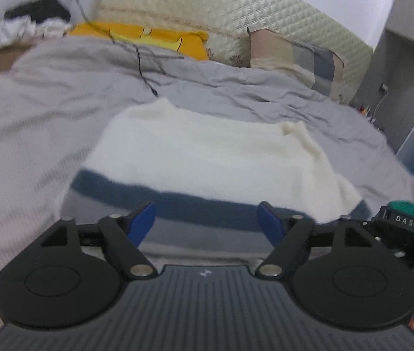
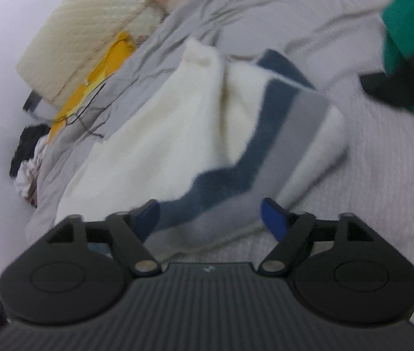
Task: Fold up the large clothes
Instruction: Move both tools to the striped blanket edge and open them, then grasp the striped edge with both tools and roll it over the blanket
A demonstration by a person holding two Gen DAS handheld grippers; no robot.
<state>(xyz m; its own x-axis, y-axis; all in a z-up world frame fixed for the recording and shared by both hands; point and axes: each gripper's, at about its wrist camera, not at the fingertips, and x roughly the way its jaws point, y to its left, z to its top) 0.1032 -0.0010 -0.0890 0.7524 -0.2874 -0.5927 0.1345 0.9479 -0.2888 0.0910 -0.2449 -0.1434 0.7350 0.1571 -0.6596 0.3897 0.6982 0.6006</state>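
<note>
A cream sweater (image 1: 207, 152) with a navy band and a grey band near its hem lies folded on the bed. In the left wrist view the bands run across just ahead of my left gripper (image 1: 207, 219). Its blue fingertips (image 1: 144, 219) stand wide apart over the hem, with no pad pressing on the cloth. In the right wrist view the sweater (image 2: 160, 134) is rumpled and its striped end (image 2: 289, 134) is folded back. My right gripper (image 2: 210, 216) is open just above the striped edge, and the cloth lies loose between its fingertips (image 2: 274, 219).
A grey sheet (image 1: 236, 90) covers the bed (image 1: 17, 146). A quilted cream headboard (image 1: 207, 5), a yellow cloth (image 1: 136, 35), a patchwork pillow (image 1: 297, 58) and a thin black cable (image 1: 142, 73) lie at the far end. Green fabric with a dark object (image 2: 408, 46) is at upper right.
</note>
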